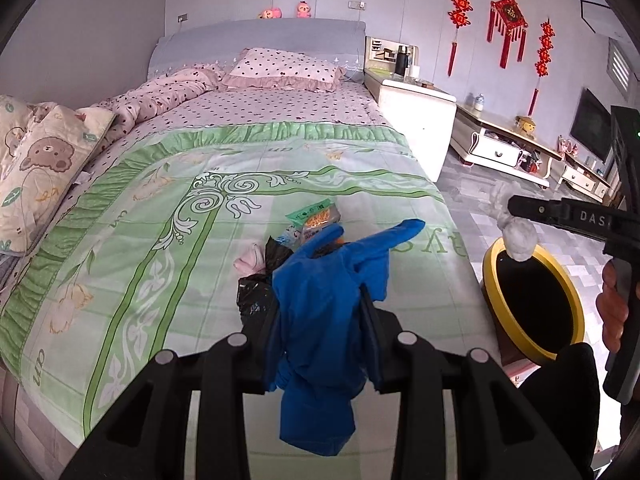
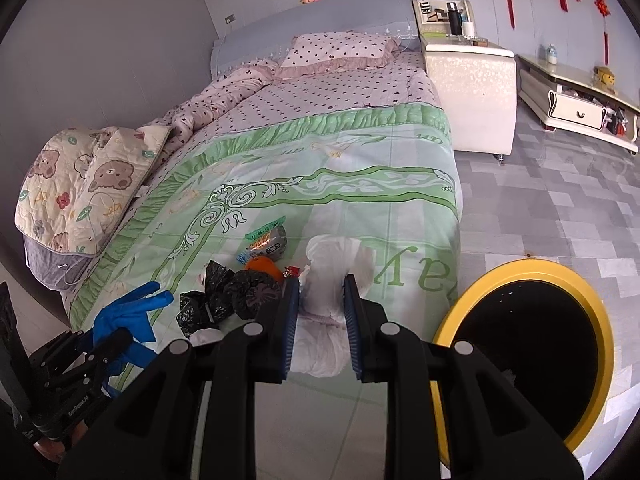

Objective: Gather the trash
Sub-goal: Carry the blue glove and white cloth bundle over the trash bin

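Note:
My left gripper is shut on a blue rubber glove and holds it above the bed; the glove also shows in the right wrist view. My right gripper is shut on a crumpled white tissue wad, seen in the left wrist view above the rim of the yellow trash bin. The bin stands on the floor beside the bed. On the bed lie a black plastic bag, a snack wrapper, an orange piece and a pink scrap.
The green patterned sheet covers the bed's foot. A bear-print quilt lies at the left edge. A white nightstand and a low TV cabinet stand to the right on the grey tiled floor.

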A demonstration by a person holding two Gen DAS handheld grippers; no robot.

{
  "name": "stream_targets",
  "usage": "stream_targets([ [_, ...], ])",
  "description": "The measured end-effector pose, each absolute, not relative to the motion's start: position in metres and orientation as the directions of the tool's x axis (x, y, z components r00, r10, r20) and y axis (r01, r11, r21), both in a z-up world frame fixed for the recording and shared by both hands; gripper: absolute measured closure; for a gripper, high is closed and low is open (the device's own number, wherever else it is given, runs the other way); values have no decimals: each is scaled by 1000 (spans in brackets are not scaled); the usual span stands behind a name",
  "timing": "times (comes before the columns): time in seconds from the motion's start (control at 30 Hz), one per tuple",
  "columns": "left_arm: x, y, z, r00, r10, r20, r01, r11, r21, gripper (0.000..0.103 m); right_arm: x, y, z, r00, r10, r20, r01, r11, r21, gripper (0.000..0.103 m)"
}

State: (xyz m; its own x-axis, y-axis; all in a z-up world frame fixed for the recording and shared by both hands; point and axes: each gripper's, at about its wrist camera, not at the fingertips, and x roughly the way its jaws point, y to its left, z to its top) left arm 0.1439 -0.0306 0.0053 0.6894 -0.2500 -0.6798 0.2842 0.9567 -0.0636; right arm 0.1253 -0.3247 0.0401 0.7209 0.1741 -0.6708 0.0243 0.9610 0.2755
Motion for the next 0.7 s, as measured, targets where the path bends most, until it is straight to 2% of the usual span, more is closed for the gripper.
stream_targets([
  [0.7, 153, -121, 38, 664, -351, -661, 408, 910, -74, 71, 70, -416, 68, 775, 96, -625, 110, 953, 282, 81],
])
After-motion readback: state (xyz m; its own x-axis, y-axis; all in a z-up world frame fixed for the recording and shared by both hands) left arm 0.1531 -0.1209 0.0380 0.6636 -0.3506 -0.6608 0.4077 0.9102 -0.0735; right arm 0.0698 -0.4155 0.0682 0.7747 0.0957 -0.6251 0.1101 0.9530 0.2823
